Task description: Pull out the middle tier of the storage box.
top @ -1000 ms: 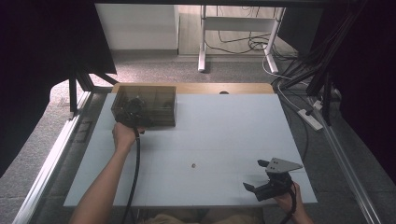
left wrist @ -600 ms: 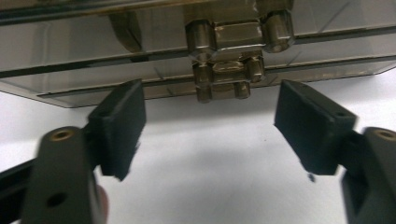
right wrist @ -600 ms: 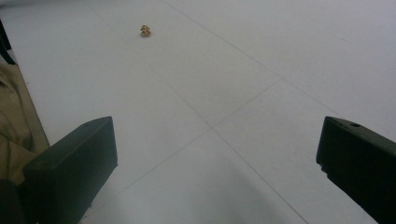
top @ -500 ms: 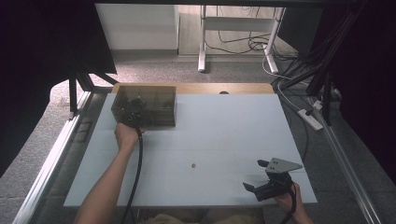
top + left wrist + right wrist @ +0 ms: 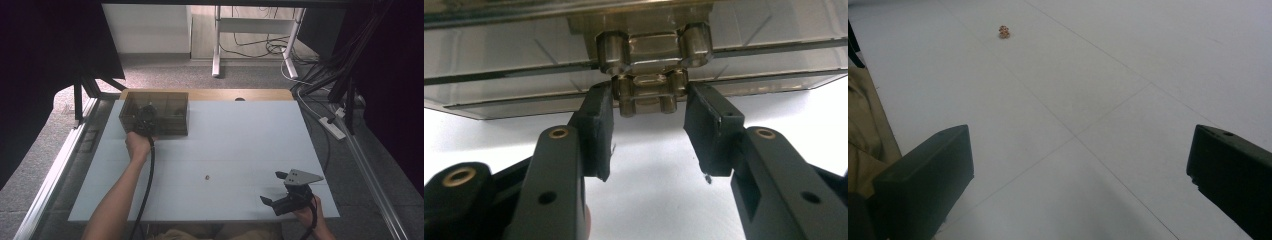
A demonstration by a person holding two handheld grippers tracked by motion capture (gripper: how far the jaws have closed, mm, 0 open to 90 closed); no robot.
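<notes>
Left gripper view — tongs (image 5: 649,132) closing around box latch (image 5: 647,92).

My left claw (image 5: 145,116) sits at the box (image 5: 170,112) on the desk's (image 5: 240,135) far left; a small bead (image 5: 207,177) lies mid-desk, right claw (image 5: 275,189) near right.

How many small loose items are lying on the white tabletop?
1: a tiny reddish-brown bead-like object lies on the white table near its middle front, between both grippers. The smoky translucent plastic box may hide others.

Left gripper (image 5: 145,116) meets the smoky box (image 5: 165,102).
</notes>
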